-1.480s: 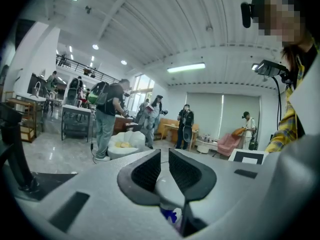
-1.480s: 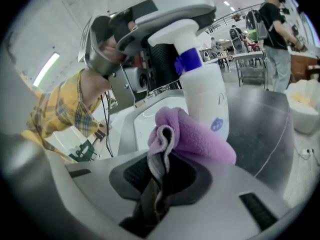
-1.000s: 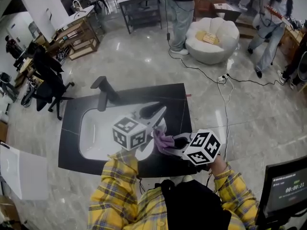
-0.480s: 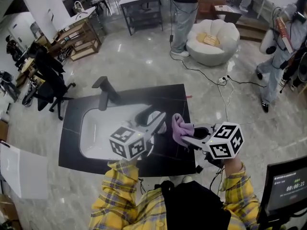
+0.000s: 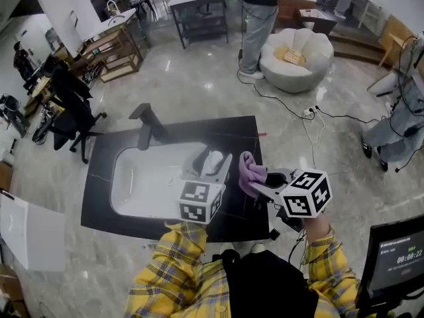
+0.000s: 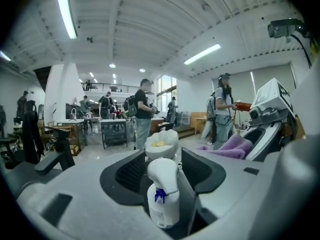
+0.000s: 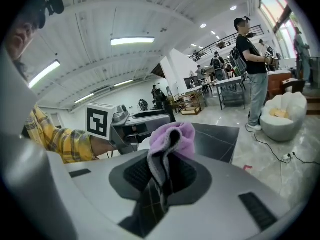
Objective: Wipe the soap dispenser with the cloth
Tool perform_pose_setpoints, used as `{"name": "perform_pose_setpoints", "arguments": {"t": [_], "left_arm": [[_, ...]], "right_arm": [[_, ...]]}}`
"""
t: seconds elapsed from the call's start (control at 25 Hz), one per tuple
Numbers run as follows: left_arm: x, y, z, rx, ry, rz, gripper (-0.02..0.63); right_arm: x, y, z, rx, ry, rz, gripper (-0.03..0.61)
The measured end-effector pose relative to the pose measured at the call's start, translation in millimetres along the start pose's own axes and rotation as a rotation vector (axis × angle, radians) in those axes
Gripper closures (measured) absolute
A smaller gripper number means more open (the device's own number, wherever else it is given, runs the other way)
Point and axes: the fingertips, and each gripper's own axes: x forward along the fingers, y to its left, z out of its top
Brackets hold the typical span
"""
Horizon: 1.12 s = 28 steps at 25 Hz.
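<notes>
A: Head view first: your left tool (image 5: pixel 211 159) reaches over the right end of the white sink (image 5: pixel 132 177) set in the black desk (image 5: pixel 99 171). The soap dispenser (image 5: pixel 212 164) stands upright between its jaws.

B: And the left gripper view settles the grip. Those jaws have just been opening, and they're spread wide now, with the pads not pressing on the white bottle. You've got nothing clamped there.

A: Over to your right tool (image 5: pixel 260 183). Its jaws are closed tight on the purple cloth (image 5: pixel 248 169), with a bunched fold poking out past the tips.

B: Right gripper view agrees, the cloth is pinched dead centre. But look where it sits: just beside the dispenser, on its right, not touching it.

A: So where does that leave the job?

B: My read is that the cloth is in hand and the bottle is within reach, so both of those are done. There's no contact between cloth and bottle at this instant, though. With the left tool's jaws off the bottle, I'd say you're either between passes or wrapping up. The bottle shows no streak or smear I can judge by, so I can't call it clean.

A: What's left, if anything?

B: If any side is unwiped, you'd need to clamp the bottle and bring the cloth onto it. Otherwise, only setting the cloth down remains.
</notes>
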Motion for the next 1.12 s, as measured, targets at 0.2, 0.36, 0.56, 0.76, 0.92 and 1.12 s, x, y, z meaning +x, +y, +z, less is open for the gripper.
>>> {"name": "perform_pose_setpoints", "arguments": {"t": [0.2,0.36,0.56,0.76,0.92,1.12], "left_arm": [[0.2,-0.7,-0.6,0.013,-0.005,-0.028,0.439],[-2.1,-0.5,-1.5,0.006,-0.02,-0.084,0.44],[-2.5,-12.3,-2.4,0.033,-0.018,-0.259,0.44],[-3.5,-23.2,-1.9,0.068,-0.005,-0.424,0.44],[-5.2,-28.1,0.0,0.086,-0.005,-0.523,0.44],[-7.7,-29.0,2.7,0.08,-0.032,-0.65,0.44]], "right_arm": [[0.9,-0.9,-4.0,-0.003,0.011,-0.004,0.514],[1.0,-2.0,-4.3,-0.001,0.007,-0.008,0.514],[2.4,-2.5,-4.4,-0.004,0.005,-0.004,0.514],[2.1,-2.1,-3.6,-0.016,0.001,-0.004,0.514],[2.4,-1.2,-2.6,-0.035,0.0,-0.014,0.514],[5.0,-0.2,-1.8,-0.066,-0.006,-0.033,0.514]]}}
